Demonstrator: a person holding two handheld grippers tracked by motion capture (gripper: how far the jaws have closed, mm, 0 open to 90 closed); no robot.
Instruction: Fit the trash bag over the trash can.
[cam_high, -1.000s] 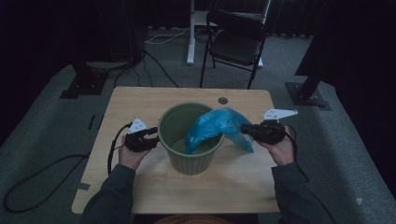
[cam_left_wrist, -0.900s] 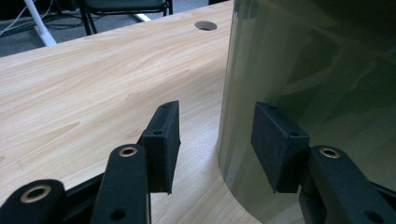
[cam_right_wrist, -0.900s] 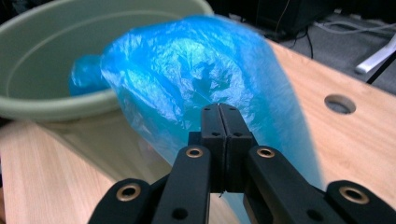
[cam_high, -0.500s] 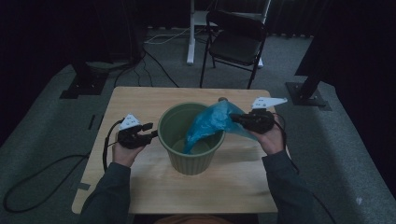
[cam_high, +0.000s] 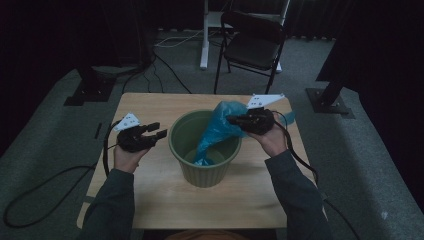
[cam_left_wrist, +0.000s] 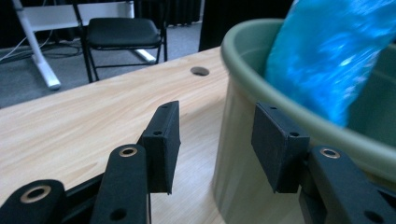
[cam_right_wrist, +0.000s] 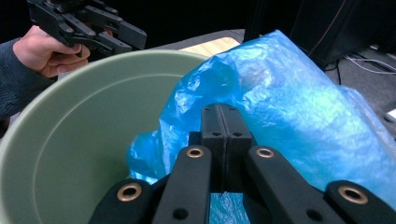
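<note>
A green bin (cam_high: 205, 172) stands in the middle of the wooden table (cam_high: 150, 210). A crumpled blue plastic bag (cam_high: 217, 132) hangs from the bin's far right rim down into it. My right gripper (cam_high: 231, 120) is shut on the bag's upper edge, just above that rim. In the right gripper view the jaws (cam_right_wrist: 223, 114) meet on the blue film (cam_right_wrist: 289, 93) over the bin's inside (cam_right_wrist: 84, 121). My left gripper (cam_high: 159, 129) is held open left of the bin, clear of it. In the left gripper view its pads (cam_left_wrist: 217, 121) frame the bin wall (cam_left_wrist: 233, 186) with nothing between them.
A black folding chair (cam_high: 252, 47) and a white desk leg (cam_high: 204, 35) stand on the grey floor beyond the table. Cables (cam_high: 45, 185) trail off the table's left side. A cable hole (cam_left_wrist: 200, 71) sits near the table's far edge.
My right gripper has risen and moved left over the bin's rim, lifting the bag's top with it. The left gripper has risen a little beside the bin and stayed open.
</note>
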